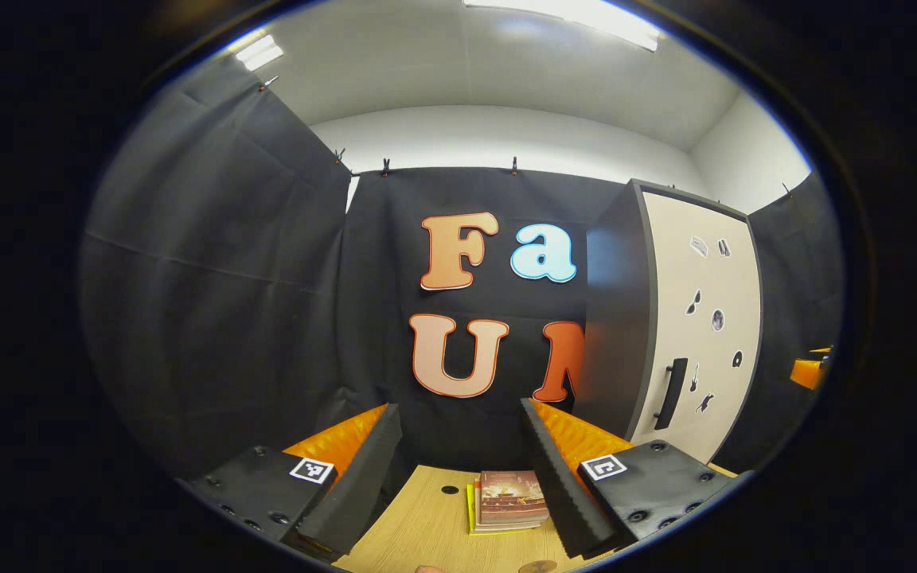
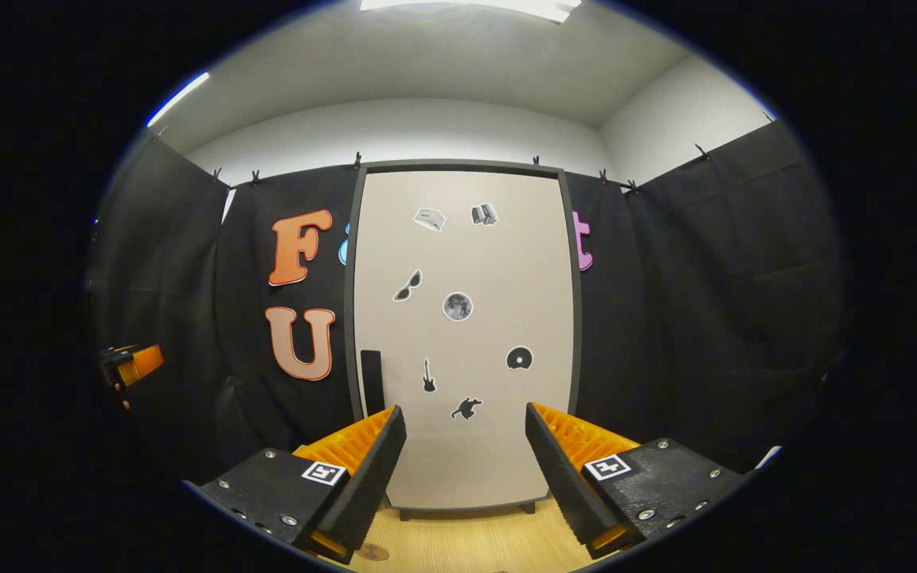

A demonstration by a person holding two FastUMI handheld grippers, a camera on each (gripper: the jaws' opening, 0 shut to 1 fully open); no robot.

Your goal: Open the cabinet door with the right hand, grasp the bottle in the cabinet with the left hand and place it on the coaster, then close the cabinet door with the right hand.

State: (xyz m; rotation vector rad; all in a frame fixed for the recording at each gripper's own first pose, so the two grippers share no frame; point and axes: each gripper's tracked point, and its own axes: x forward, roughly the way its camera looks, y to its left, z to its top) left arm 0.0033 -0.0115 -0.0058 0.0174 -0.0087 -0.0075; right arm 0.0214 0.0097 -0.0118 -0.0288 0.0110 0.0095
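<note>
Holding: you have nothing between the fingers of either gripper.
Left gripper (image 1: 458, 469): your fingers are spread wide over the wooden table (image 1: 427, 533).
Books (image 1: 509, 500): a small stack lies on the table between and just beyond your left fingertips.
Coaster (image 1: 536, 567): a round disc peeks in at the bottom edge of the left gripper view, nearer to you than the books.
Right gripper (image 2: 465, 469): your fingers are spread apart, aimed straight at the cabinet door (image 2: 462, 334).
Cabinet door: closed, pale panel with small dark stickers, standing just beyond your right fingertips.
Handle (image 2: 372, 382): dark vertical bar near the door's left edge, above your right gripper's left finger.
Cabinet (image 1: 669, 326): from your left gripper it stands ahead and to the right, well apart.
Bottle: hidden; you cannot see it behind the shut door.
</note>
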